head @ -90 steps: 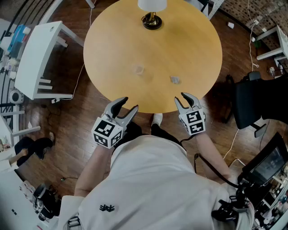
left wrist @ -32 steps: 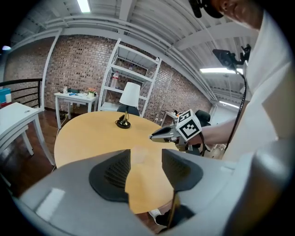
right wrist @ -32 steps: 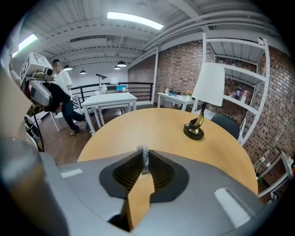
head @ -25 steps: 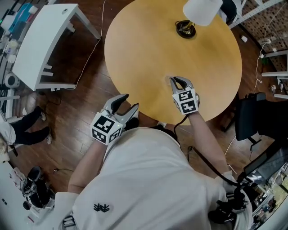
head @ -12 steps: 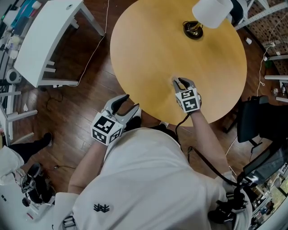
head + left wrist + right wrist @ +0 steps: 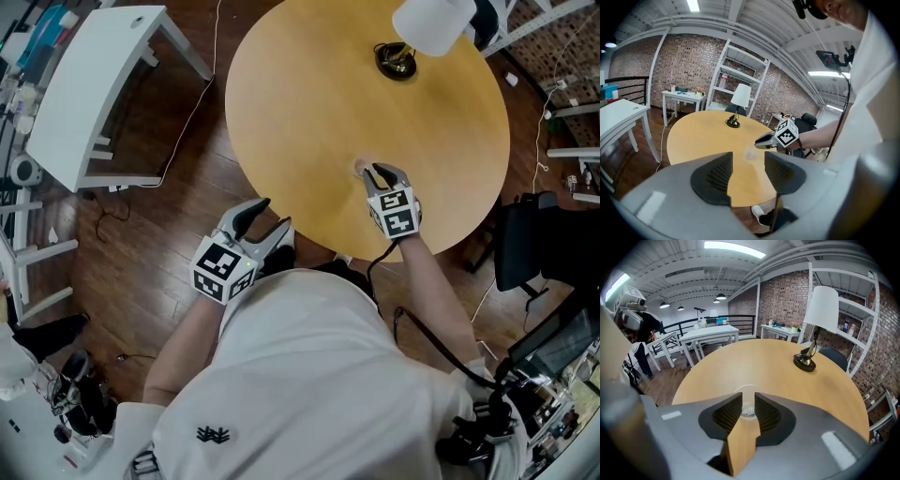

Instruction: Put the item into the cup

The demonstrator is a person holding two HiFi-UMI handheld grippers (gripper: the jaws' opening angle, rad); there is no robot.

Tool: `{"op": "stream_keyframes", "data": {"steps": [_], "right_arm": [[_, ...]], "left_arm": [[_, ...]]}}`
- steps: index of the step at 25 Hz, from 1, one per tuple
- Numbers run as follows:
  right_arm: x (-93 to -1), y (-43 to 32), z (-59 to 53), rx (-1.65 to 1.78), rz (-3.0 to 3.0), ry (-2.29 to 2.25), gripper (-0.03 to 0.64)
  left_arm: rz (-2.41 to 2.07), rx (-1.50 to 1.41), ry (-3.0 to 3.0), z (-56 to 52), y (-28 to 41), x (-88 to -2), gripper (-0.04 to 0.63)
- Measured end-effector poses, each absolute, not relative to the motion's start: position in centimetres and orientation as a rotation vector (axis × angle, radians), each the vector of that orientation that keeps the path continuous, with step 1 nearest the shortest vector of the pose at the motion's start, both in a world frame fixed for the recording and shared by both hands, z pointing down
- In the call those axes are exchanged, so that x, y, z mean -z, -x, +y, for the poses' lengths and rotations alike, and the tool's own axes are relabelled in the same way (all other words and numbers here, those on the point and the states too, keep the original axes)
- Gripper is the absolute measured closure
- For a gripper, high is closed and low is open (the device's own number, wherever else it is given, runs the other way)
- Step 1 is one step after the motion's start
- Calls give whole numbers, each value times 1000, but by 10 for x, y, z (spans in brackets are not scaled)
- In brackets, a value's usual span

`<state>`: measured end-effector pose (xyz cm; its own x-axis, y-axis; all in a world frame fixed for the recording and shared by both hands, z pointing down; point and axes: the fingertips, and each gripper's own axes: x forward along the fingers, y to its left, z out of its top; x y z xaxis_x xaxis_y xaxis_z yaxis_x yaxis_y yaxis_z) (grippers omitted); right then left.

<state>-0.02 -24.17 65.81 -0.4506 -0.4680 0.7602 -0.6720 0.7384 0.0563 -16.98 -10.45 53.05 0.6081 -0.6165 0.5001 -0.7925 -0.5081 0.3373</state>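
Note:
A clear plastic cup (image 6: 361,168) stands on the round wooden table (image 6: 309,103), near its front edge. My right gripper (image 6: 378,174) hovers right at the cup. In the right gripper view its jaws (image 6: 748,399) stand a little apart and are closing, with the cup's rim (image 6: 746,391) just past the tips. A small clear item (image 6: 749,410) shows low between them, seemingly inside the cup; the pads do not press on it. My left gripper (image 6: 261,225) is open and empty, off the table by my body, and faces the cup (image 6: 750,153) and the right gripper (image 6: 761,140).
A lamp with a white shade stands on its dark base (image 6: 394,58) at the table's far side, also in the right gripper view (image 6: 806,363). A white desk (image 6: 84,94) is at the left and a black chair (image 6: 544,253) at the right. Cables lie on the wooden floor.
The right gripper went from the table's near edge to the cup. Over the last second it has stayed there and its jaws have parted. The left gripper has not moved.

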Motion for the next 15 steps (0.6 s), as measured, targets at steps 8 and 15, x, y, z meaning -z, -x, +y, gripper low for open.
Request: {"op": "stream_keyframes", "data": {"steps": [8, 15], "right_arm": [[-615, -9, -207, -340, -2132, -1004, 532], [-572, -36, -132, -375, -2128, -1104, 532]], "left_arm": [[-982, -406, -2380, -97, 168, -539, 413], [-846, -395, -2414, -71, 143, -546, 413]]}}
